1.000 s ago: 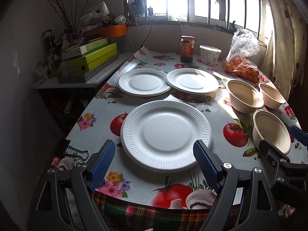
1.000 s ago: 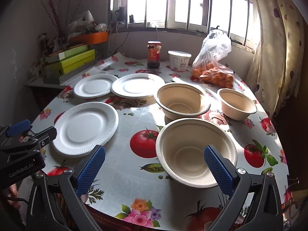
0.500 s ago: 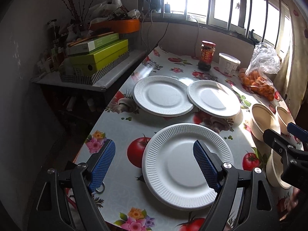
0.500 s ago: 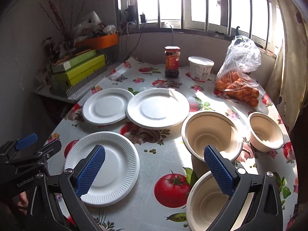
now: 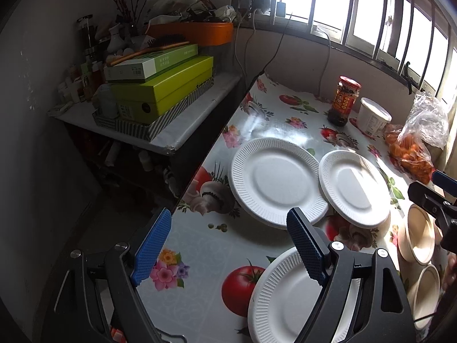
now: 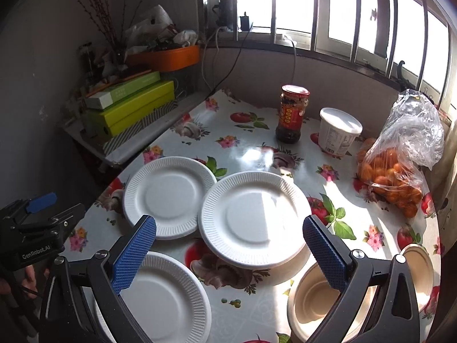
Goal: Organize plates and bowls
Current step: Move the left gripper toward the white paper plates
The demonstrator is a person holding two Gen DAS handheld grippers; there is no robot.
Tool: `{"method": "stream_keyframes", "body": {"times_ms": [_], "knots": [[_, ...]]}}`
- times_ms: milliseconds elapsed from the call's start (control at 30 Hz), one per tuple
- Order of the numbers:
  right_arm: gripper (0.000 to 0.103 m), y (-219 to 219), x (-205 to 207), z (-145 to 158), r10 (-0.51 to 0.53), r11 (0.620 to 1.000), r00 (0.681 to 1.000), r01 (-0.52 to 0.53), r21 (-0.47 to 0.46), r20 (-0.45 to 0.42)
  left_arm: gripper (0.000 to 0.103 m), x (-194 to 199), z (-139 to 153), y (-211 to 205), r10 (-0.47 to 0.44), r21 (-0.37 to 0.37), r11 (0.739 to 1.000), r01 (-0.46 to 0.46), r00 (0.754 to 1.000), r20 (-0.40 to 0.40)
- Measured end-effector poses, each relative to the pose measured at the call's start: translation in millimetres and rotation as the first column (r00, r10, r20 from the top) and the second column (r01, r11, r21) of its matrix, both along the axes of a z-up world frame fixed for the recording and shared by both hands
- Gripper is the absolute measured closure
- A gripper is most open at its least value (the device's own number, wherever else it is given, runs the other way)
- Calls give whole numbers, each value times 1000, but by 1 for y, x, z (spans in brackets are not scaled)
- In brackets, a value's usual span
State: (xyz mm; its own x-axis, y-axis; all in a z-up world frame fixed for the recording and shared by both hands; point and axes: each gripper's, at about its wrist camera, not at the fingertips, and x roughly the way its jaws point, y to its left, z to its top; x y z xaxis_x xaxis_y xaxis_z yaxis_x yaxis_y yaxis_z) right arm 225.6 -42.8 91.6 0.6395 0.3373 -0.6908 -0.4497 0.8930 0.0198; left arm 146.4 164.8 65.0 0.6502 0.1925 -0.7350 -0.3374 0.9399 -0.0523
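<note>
Three white plates (image 6: 257,217) on fruit-print tablecloth (image 6: 251,148) beneath barred window (image 6: 300,3).

Three plates (image 6: 171,197), two bowls (image 6: 317,300), one jar (image 6: 292,114).

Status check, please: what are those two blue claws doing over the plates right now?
Left gripper and right gripper open, empty. Three white plates unstacked, bowls alongside. Nothing blocking.
</note>
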Motion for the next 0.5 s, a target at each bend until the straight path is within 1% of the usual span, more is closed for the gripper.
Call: {"method": "stream_keyframes", "body": {"times_ms": [133,200,267,433,500], "knots": [[0,-2,32,3,22,1000,999,-23,-10,-32,20,21,-1,-1,-12,14,1000,12,1000,-15],[0,-8,50,4,2,1000,999,-2,-19,-36,20,35,-2,-5,-31,25,999,31,999,-25],[0,-15,68,0,-17,999,998,16,-32,-58,20,48,-3,-10,-57,21,998,58,998,-38],[0,-39,112,-17,-77,996,990,69,-63,-121,20,78,-12,-25,-133,-62,990,129,989,-70],[1,-49,125,-25,-98,994,983,90,-56,-155,20,90,-17,-32,-157,-83,985,150,984,-86]]}}
